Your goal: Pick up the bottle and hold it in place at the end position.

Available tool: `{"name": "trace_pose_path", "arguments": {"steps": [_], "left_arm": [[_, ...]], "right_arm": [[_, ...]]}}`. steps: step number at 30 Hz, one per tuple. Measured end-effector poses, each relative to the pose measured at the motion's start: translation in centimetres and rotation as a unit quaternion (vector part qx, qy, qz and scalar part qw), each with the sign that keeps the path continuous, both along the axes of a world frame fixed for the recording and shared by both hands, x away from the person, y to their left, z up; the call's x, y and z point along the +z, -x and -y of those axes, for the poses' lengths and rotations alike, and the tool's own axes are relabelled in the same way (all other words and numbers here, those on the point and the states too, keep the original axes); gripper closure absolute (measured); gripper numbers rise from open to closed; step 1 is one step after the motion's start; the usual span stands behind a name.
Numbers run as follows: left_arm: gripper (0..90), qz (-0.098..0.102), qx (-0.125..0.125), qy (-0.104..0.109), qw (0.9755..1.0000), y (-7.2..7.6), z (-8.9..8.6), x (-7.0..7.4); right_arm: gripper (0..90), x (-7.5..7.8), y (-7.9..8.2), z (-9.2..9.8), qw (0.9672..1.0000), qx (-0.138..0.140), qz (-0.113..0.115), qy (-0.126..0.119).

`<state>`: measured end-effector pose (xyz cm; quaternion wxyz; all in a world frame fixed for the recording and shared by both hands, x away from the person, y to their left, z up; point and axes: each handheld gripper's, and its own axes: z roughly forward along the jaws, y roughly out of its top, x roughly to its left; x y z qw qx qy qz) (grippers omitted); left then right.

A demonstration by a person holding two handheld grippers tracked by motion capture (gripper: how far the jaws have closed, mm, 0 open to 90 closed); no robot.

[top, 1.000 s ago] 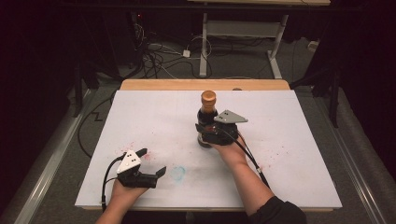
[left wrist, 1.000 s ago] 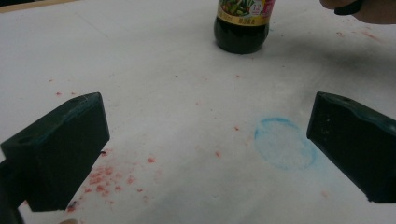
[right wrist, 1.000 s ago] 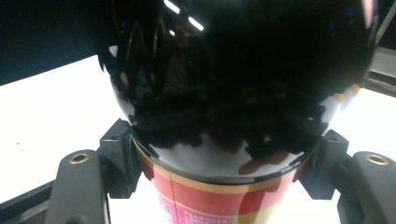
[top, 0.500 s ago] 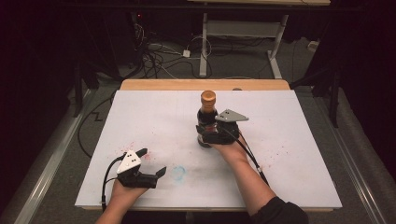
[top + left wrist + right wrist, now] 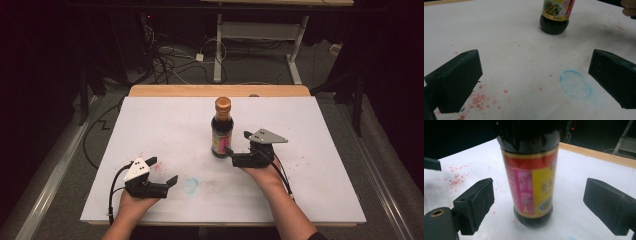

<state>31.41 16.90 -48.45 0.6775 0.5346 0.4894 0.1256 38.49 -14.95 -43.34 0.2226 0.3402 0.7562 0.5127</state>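
Right gripper (image 5: 236, 142) backed off glossy dark btl (image 5: 221, 128).

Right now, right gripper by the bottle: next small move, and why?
Probably ease the right gripper forward a little, then close. Its jaws stand open, and in the right gripper view the upright sauce bottle sits between them but beyond the pads, apart from both. The left gripper rests open near the blue ring, clear of the path.

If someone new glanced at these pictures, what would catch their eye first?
Most likely the dark sauce bottle with its orange cap, upright mid-table. The right gripper sits open just beside it, fingers on either side without touching. Nearer the person, the left gripper rests open above a faint blue ring stain.
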Motion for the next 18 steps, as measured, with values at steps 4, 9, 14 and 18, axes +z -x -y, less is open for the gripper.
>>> {"name": "trace_pose_path", "arguments": {"steps": [4,9,14,18], "left_arm": [[0.0,-0.003,-0.002,0.006,1.0000,-0.8,0.6,0.5],[0.0,-0.003,-0.014,0.002,0.9999,-2.2,2.4,1.0],[0.0,-0.017,-0.028,0.009,0.9994,-3.3,3.6,1.5],[0.0,-0.019,-0.038,0.012,0.9990,-4.0,4.7,1.9]], "right_arm": [[14.8,0.1,0.4,0.8,1.0000,0.000,0.000,-0.005],[19.9,0.4,0.6,2.0,0.9999,-0.003,0.003,-0.011],[28.3,0.5,0.7,3.1,0.9998,-0.013,0.002,-0.017],[35.9,0.7,0.9,3.6,0.9998,-0.015,-0.001,-0.015]]}}
